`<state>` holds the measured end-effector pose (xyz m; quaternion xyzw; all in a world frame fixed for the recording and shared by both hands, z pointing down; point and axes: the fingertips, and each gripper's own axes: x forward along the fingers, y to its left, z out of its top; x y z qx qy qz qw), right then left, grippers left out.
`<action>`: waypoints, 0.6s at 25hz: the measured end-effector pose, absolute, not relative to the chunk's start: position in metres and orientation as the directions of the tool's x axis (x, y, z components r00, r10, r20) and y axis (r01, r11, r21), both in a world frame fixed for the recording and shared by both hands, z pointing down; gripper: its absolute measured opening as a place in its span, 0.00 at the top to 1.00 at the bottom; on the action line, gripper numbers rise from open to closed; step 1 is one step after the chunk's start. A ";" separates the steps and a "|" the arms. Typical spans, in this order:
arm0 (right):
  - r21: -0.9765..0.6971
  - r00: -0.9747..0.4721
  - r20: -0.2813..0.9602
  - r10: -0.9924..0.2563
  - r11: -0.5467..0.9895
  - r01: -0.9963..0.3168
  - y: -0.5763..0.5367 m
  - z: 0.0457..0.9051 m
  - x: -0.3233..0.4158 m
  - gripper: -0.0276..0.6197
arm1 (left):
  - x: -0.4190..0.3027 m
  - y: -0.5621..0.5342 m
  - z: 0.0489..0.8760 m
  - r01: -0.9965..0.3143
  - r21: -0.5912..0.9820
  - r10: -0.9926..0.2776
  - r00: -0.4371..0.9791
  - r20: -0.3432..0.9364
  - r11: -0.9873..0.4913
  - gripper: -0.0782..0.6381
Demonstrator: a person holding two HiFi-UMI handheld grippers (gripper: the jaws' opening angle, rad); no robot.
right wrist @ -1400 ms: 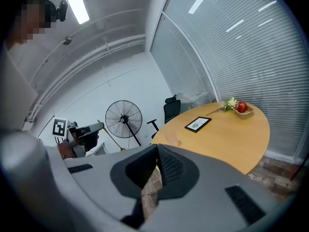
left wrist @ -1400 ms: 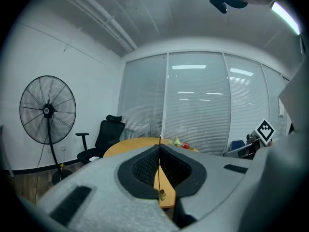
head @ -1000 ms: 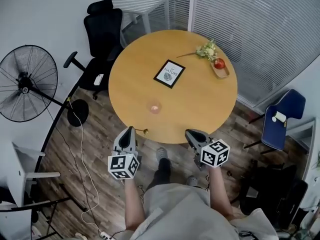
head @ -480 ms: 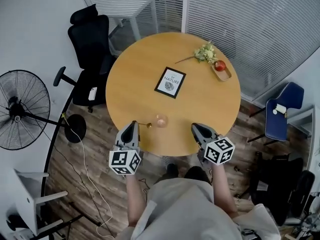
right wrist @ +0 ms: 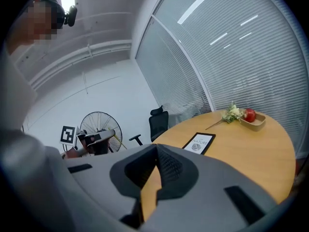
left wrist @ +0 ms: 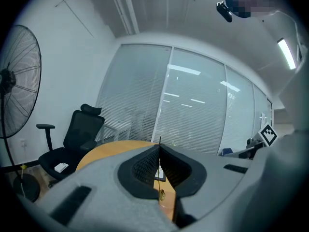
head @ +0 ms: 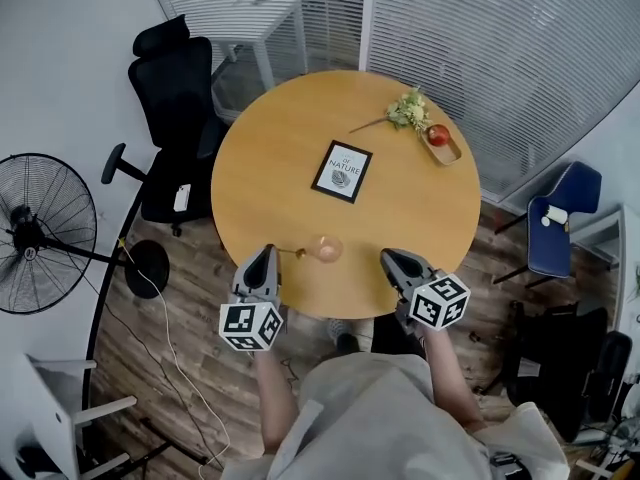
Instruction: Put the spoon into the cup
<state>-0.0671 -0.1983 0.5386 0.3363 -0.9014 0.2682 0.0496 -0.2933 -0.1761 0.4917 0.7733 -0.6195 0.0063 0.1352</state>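
Note:
A clear pinkish cup (head: 327, 249) stands near the front edge of the round wooden table (head: 400, 218). My left gripper (head: 263, 256) (left wrist: 159, 147) is shut on a thin gold spoon (head: 291, 252) (left wrist: 159, 178). The spoon sticks out to the right, and its free end lies just left of the cup. In the left gripper view the spoon runs as a thin line between the closed jaws. My right gripper (head: 386, 259) (right wrist: 157, 148) is shut and holds nothing. It hovers over the table edge to the right of the cup.
A framed card (head: 342, 171) (right wrist: 198, 142) lies mid-table. A wooden tray with a red apple (head: 441, 140) (right wrist: 249, 114) and a flower sprig (head: 408, 108) sit at the far right. Around the table stand a black office chair (head: 175, 78), a fan (head: 45, 230) and a blue chair (head: 555, 223).
The person has stepped up to the table. Both grippers moved from off its front edge to over it. The spoon's end came close to the cup's left side.

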 end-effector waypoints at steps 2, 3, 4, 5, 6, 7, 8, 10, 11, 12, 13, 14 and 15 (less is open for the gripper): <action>-0.438 -0.784 0.278 -0.555 0.653 -0.618 -0.198 0.541 -0.077 0.96 | -0.297 -0.175 0.493 -0.961 0.205 -0.959 0.224 0.173 -0.187 0.88; -0.434 -0.791 0.284 -0.542 0.663 -0.610 -0.198 0.543 -0.082 0.96 | -0.299 -0.176 0.494 -0.961 0.207 -0.960 0.219 0.173 -0.182 0.88; -0.429 -0.797 0.292 -0.529 0.672 -0.603 -0.197 0.545 -0.086 0.96 | -0.300 -0.176 0.495 -0.962 0.209 -0.961 0.214 0.174 -0.177 0.88; -0.423 -0.803 0.300 -0.515 0.682 -0.596 -0.197 0.547 -0.090 0.96 | -0.301 -0.176 0.495 -0.962 0.213 -0.963 0.207 0.175 -0.169 0.88; -0.418 -0.809 0.306 -0.502 0.692 -0.588 -0.196 0.547 -0.094 0.96 | -0.303 -0.176 0.495 -0.963 0.218 -0.965 0.198 0.175 -0.158 0.88; -0.414 -0.815 0.308 -0.491 0.702 -0.580 -0.196 0.547 -0.097 0.96 | -0.305 -0.177 0.493 -0.964 0.222 -0.967 0.187 0.174 -0.147 0.88; -0.413 -0.821 0.307 -0.482 0.709 -0.571 -0.196 0.547 -0.100 0.96 | -0.307 -0.178 0.491 -0.965 0.224 -0.969 0.178 0.171 -0.138 0.88; -0.415 -0.830 0.304 -0.468 0.719 -0.557 -0.198 0.546 -0.105 0.96 | -0.309 -0.181 0.487 -0.967 0.216 -0.971 0.170 0.167 -0.133 0.88; -0.416 -0.833 0.302 -0.464 0.722 -0.553 -0.199 0.546 -0.107 0.96 | -0.309 -0.182 0.485 -0.969 0.207 -0.971 0.172 0.165 -0.137 0.88; -0.415 -0.835 0.301 -0.460 0.725 -0.549 -0.200 0.545 -0.108 0.96 | -0.308 -0.183 0.483 -0.969 0.199 -0.971 0.177 0.164 -0.143 0.88; -0.414 -0.838 0.299 -0.457 0.728 -0.545 -0.201 0.545 -0.110 0.96 | -0.307 -0.183 0.481 -0.970 0.193 -0.970 0.182 0.162 -0.150 0.88; -0.415 -0.840 0.297 -0.454 0.731 -0.542 -0.202 0.545 -0.110 0.96 | -0.304 -0.183 0.481 -0.970 0.188 -0.969 0.187 0.162 -0.155 0.88; -0.415 -0.842 0.296 -0.452 0.732 -0.539 -0.202 0.545 -0.111 0.96 | -0.303 -0.183 0.481 -0.970 0.183 -0.969 0.189 0.162 -0.159 0.88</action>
